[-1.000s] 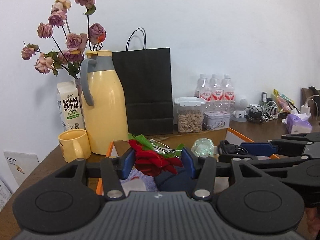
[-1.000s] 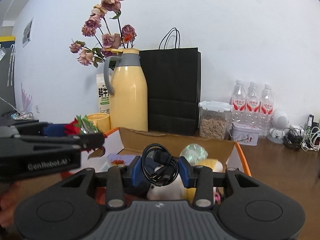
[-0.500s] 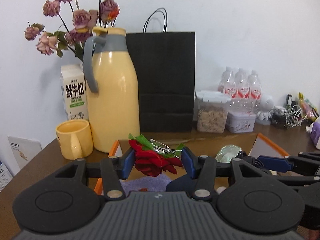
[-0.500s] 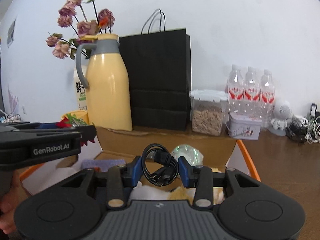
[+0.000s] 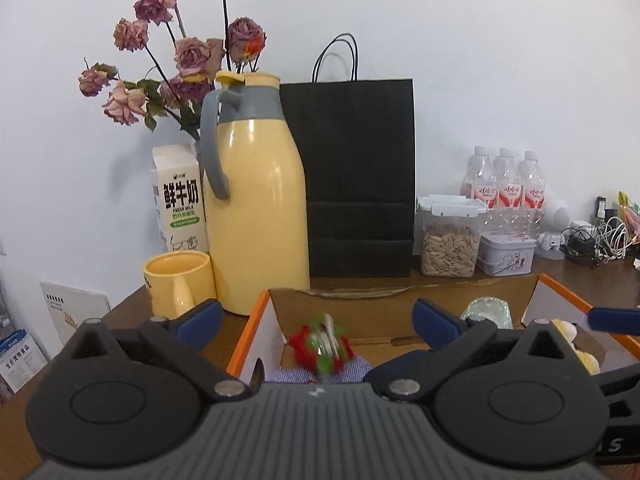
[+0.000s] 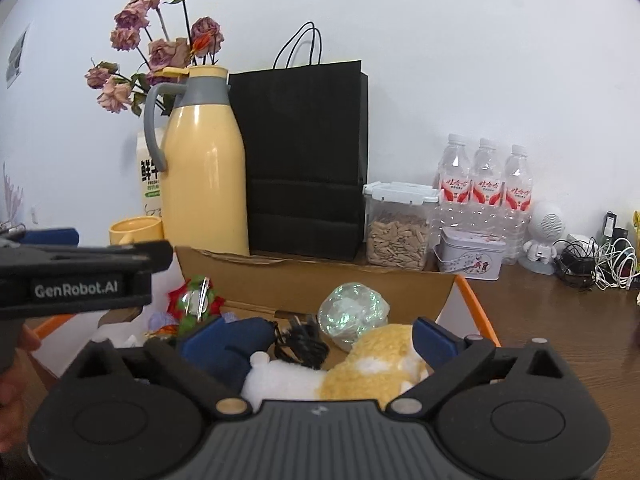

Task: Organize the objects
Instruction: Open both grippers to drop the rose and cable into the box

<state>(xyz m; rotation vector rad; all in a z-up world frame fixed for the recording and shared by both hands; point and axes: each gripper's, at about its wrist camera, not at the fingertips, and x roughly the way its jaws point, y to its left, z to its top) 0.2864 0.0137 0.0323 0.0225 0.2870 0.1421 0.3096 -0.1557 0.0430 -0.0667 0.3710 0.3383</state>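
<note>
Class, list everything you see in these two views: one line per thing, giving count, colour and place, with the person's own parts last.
Cardboard box: one, brown with orange edge, front of table.
Red rose: one, red and green, blurred, left in box.
Black cable: one, coiled, in box.
Plush toy: one, yellow and white, in box.
Crinkly ball: one, clear greenish, in box.
Thermos jug: one, yellow, behind box.
Mug: one, yellow, left of jug.
Milk carton: one, white.
Dried roses: one bunch, pink.
Paper bag: one, black.
Seed jar: one, clear.
Tin: one, pale.
Water bottles: three, clear.
Left gripper: fingers opening, nothing between.
Right gripper: fingers opening over box.
</note>
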